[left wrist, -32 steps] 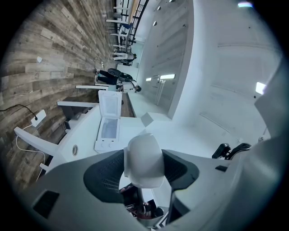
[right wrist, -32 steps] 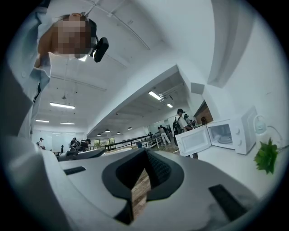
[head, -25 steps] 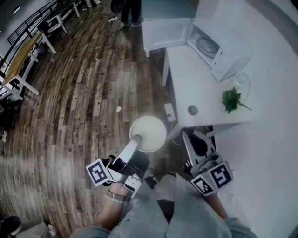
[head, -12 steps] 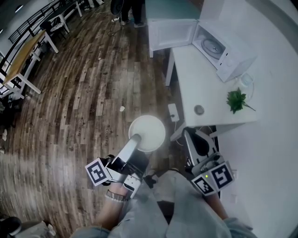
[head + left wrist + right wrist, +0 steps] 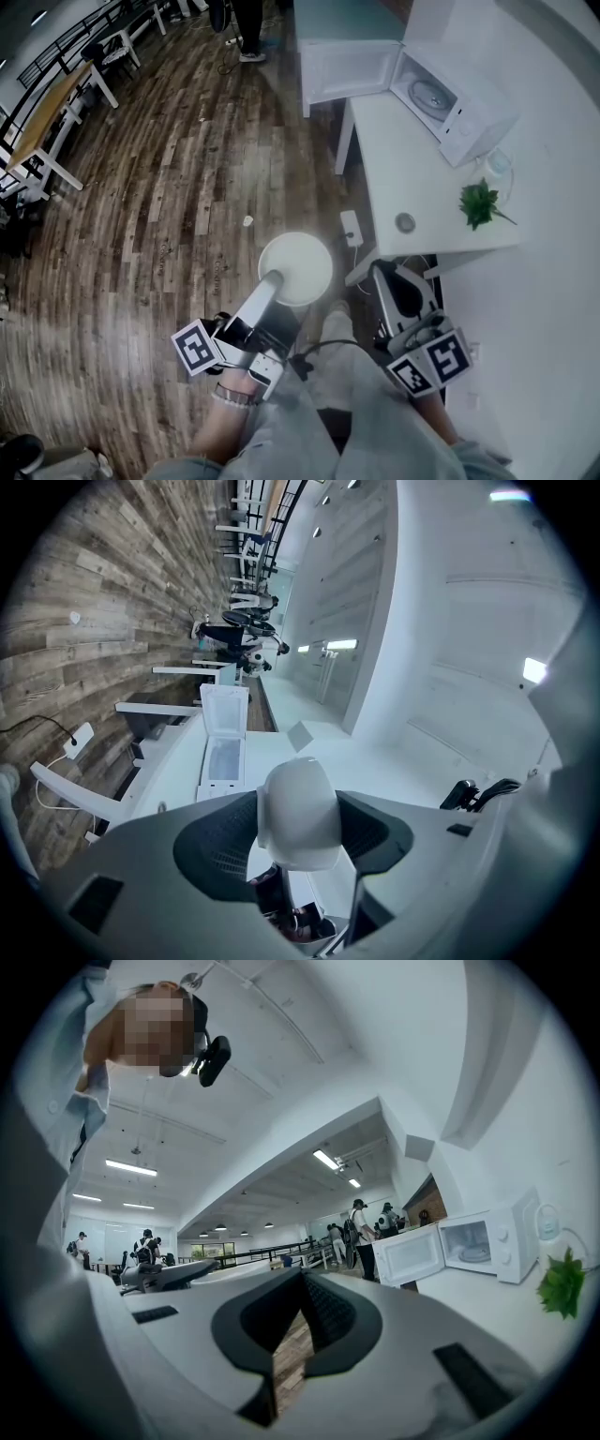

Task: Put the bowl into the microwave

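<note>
Your left gripper (image 5: 275, 279) has its fingers clamped on the bowl (image 5: 300, 261); right gripper (image 5: 384, 279) fingers together, empty. The microwave (image 5: 452, 98) is open, but the bowl's well short of it, so you've got the carry left.

- bowl (image 5: 296, 268) – white, round, plain, opening facing up; rim pinched by the left gripper (image 5: 274, 280), held in the air over the wood floor (image 5: 187, 187), just off the near corner of the table (image 5: 403, 169)
- microwave (image 5: 464, 105) – white, upright at the far end of the white table, well apart from the bowl; door (image 5: 345, 67) swung wide open, glass turntable (image 5: 430, 94) visible inside
</note>
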